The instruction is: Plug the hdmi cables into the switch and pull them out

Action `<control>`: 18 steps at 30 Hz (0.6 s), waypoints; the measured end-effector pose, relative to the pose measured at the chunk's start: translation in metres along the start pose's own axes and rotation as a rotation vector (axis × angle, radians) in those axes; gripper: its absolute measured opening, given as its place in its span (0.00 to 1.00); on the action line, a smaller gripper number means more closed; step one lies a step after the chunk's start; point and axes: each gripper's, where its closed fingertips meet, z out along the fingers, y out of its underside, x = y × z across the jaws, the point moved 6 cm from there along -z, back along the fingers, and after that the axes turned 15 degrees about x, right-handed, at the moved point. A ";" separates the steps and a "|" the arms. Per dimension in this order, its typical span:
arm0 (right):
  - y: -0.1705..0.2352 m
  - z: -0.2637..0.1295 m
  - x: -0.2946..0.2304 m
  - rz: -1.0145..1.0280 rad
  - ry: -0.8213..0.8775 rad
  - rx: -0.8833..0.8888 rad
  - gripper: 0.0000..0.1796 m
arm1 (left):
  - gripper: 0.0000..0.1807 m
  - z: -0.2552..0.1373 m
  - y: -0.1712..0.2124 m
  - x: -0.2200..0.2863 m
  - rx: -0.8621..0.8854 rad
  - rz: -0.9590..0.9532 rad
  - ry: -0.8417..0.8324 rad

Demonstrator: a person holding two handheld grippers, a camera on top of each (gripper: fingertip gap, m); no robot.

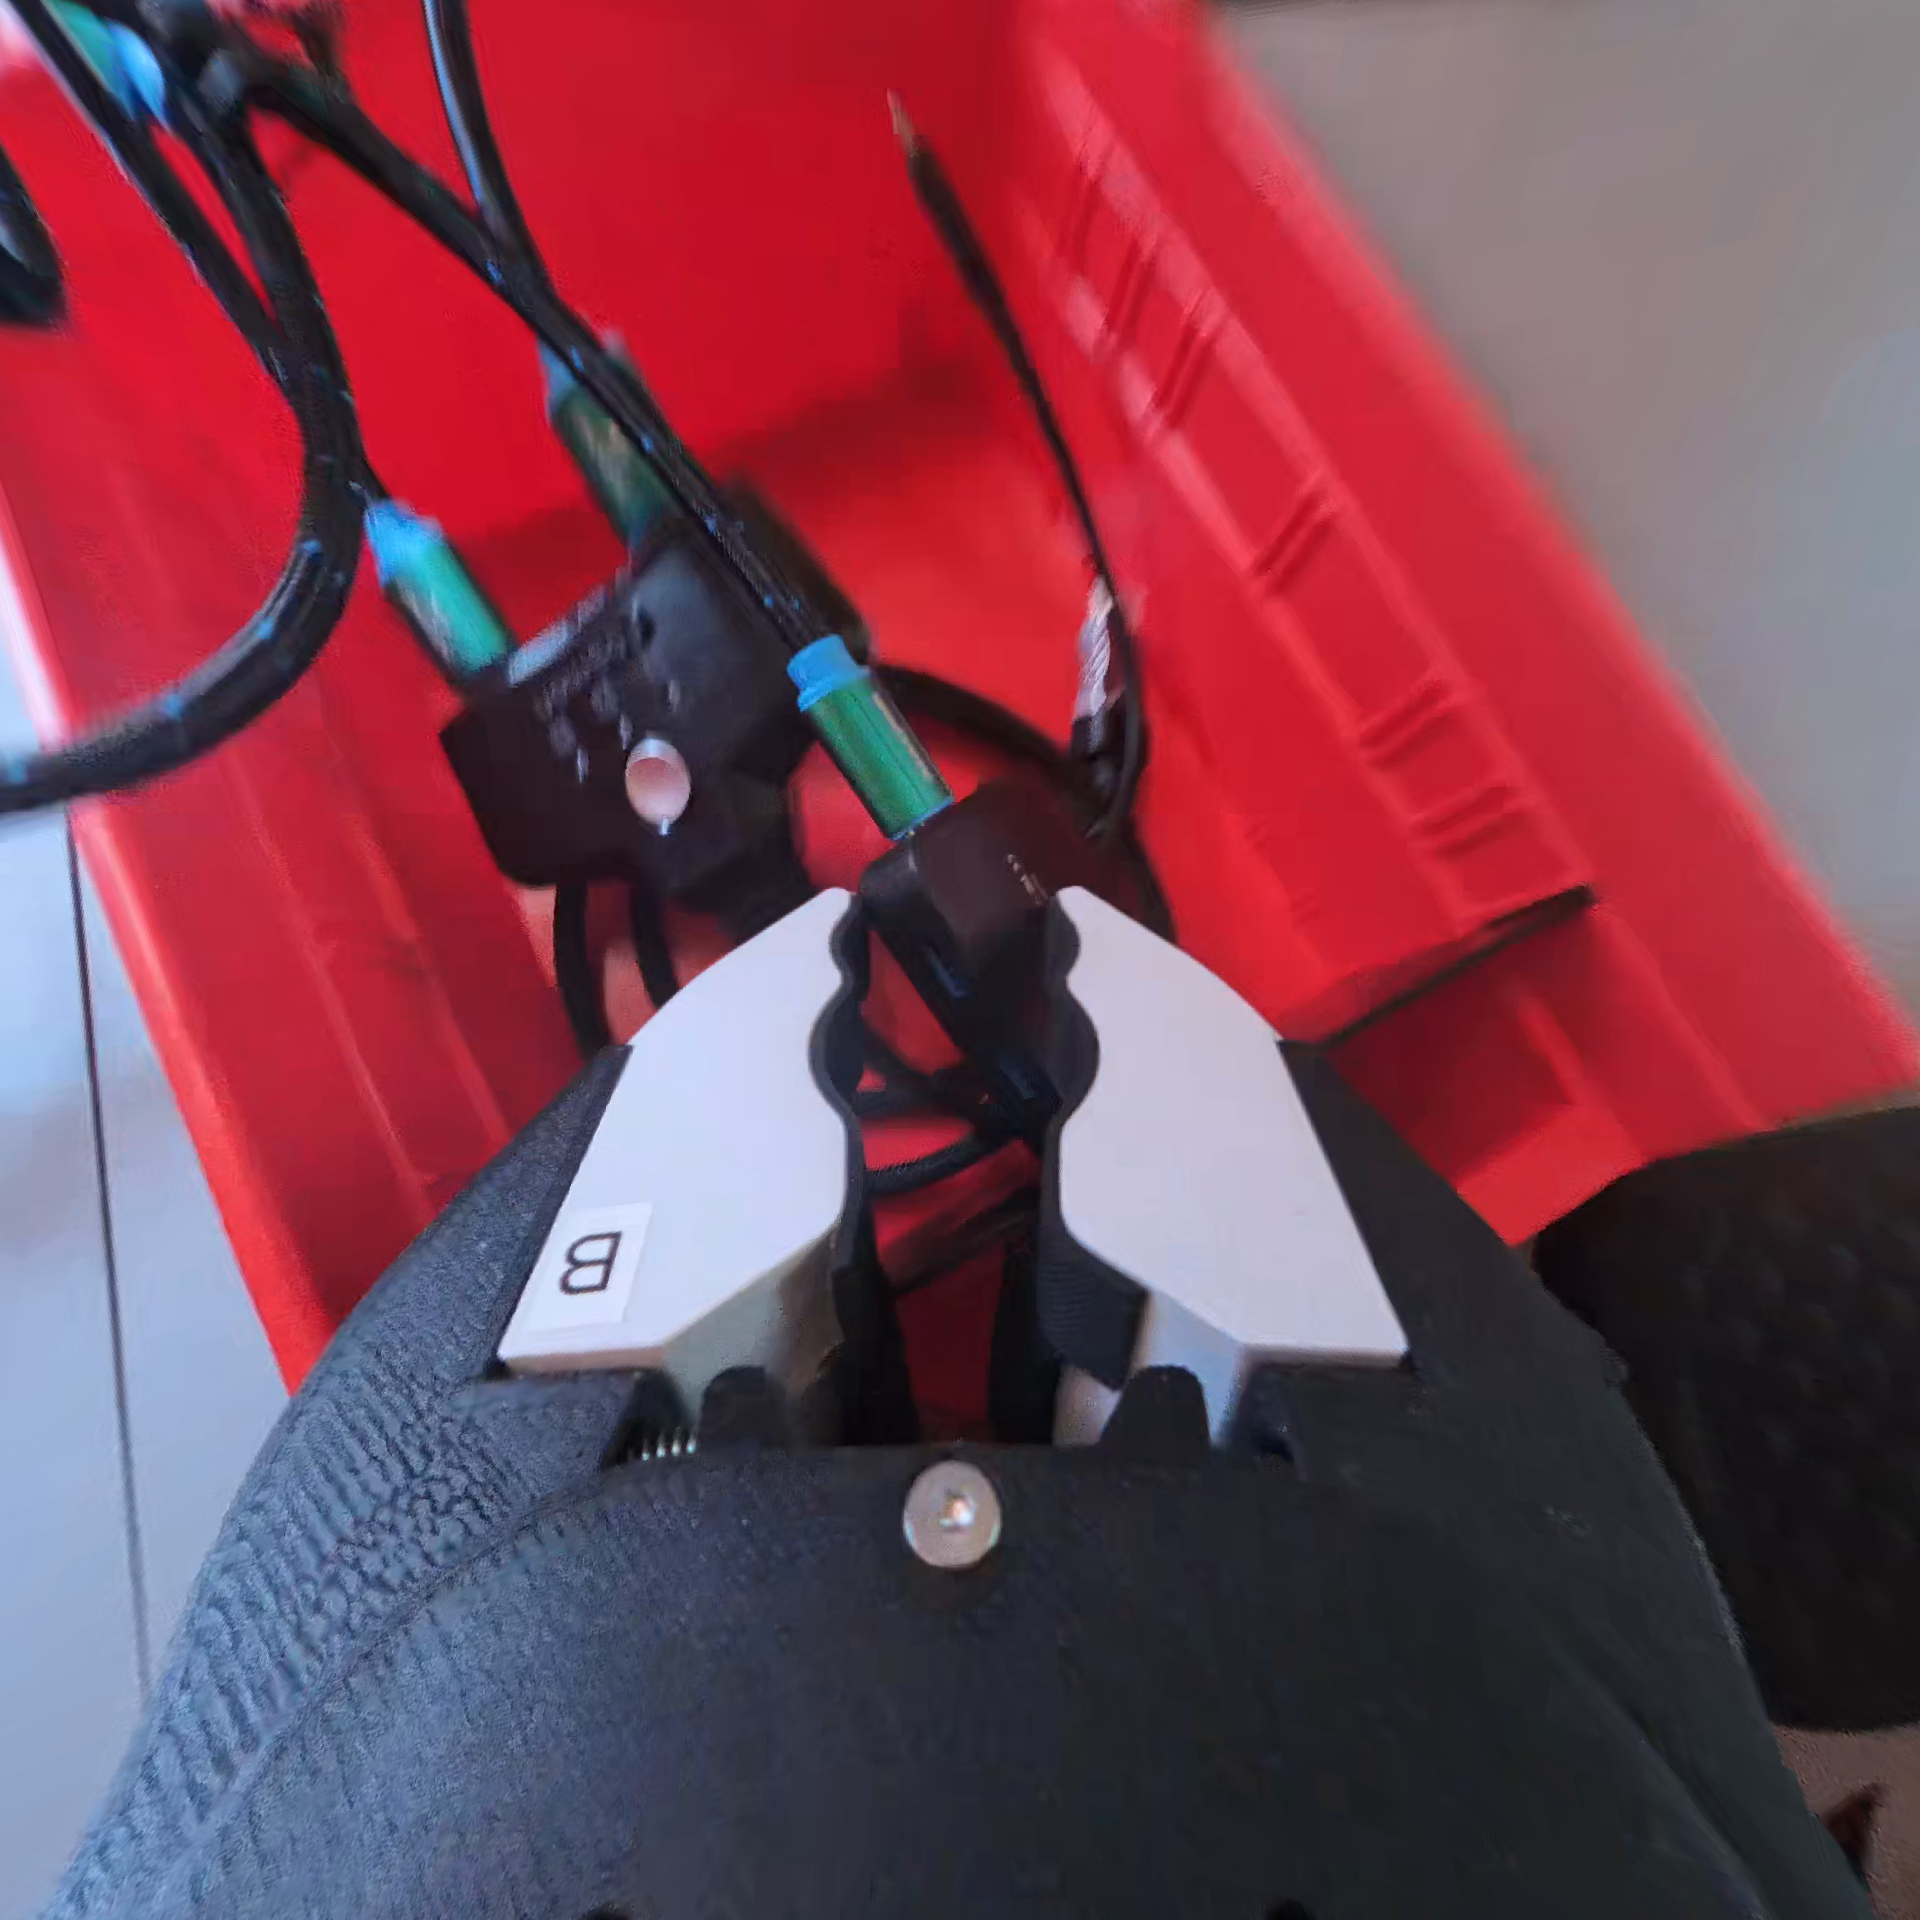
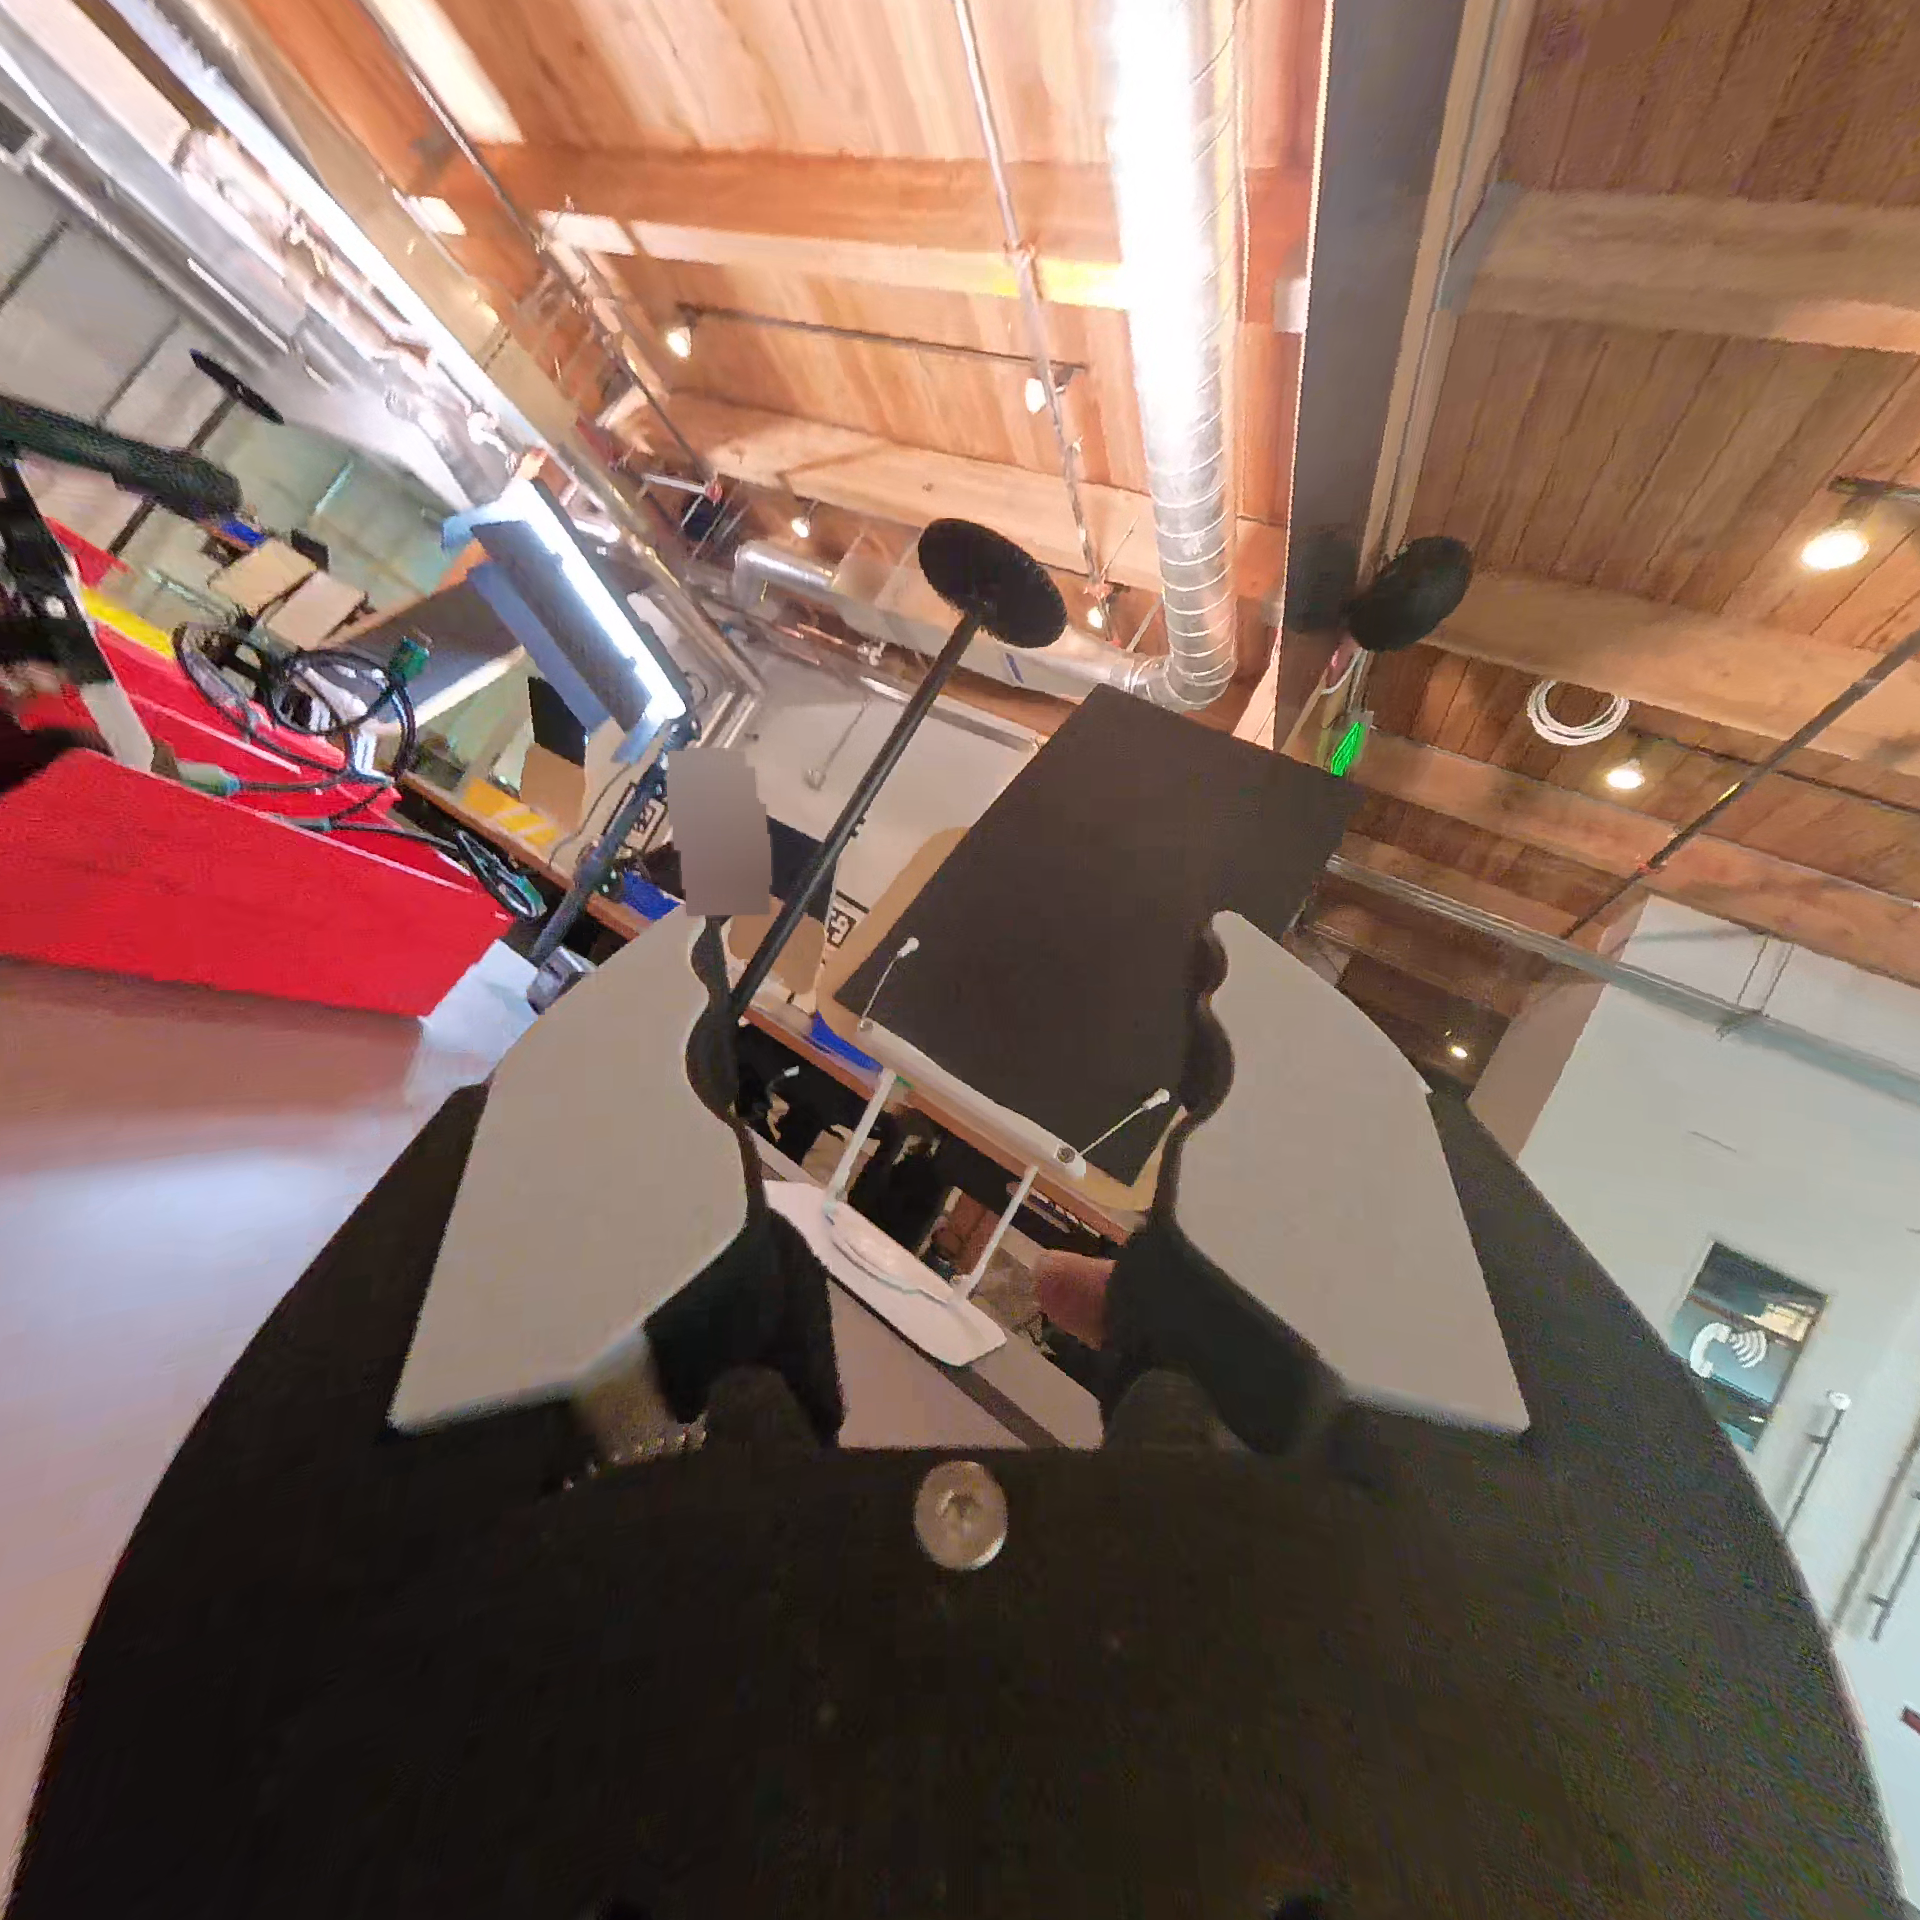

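While our left gripper (image 1: 961, 997) clamps a black HDMI plug (image 1: 977, 914) over the red bin (image 1: 1351, 623), the switch (image 1: 634, 727) sits just left of it with green-collared cables plugged in. Our right gripper (image 2: 956, 1029) stands wide apart, empty, pointing at the ceiling.

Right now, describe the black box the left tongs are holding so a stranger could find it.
Look into the red bin. Near its right wall, a small black box sits pinched in the left tongs. Unlike the other black box, it has no silver button and only one green plug.
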 end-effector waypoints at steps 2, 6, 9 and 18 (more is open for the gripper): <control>0.006 0.001 -0.004 -0.042 -0.030 -0.046 0.48 | 0.14 -0.013 -0.013 0.005 0.173 0.005 0.006; 0.011 0.001 -0.009 -0.084 -0.067 -0.093 0.47 | 0.10 -0.038 -0.032 0.018 0.407 0.163 -0.107; 0.012 0.001 -0.007 -0.087 -0.056 -0.101 0.44 | 0.09 -0.052 -0.039 0.040 0.507 0.350 -0.227; 0.018 0.000 -0.009 -0.120 -0.080 -0.150 0.42 | 0.07 -0.069 -0.068 0.081 0.655 0.693 -0.577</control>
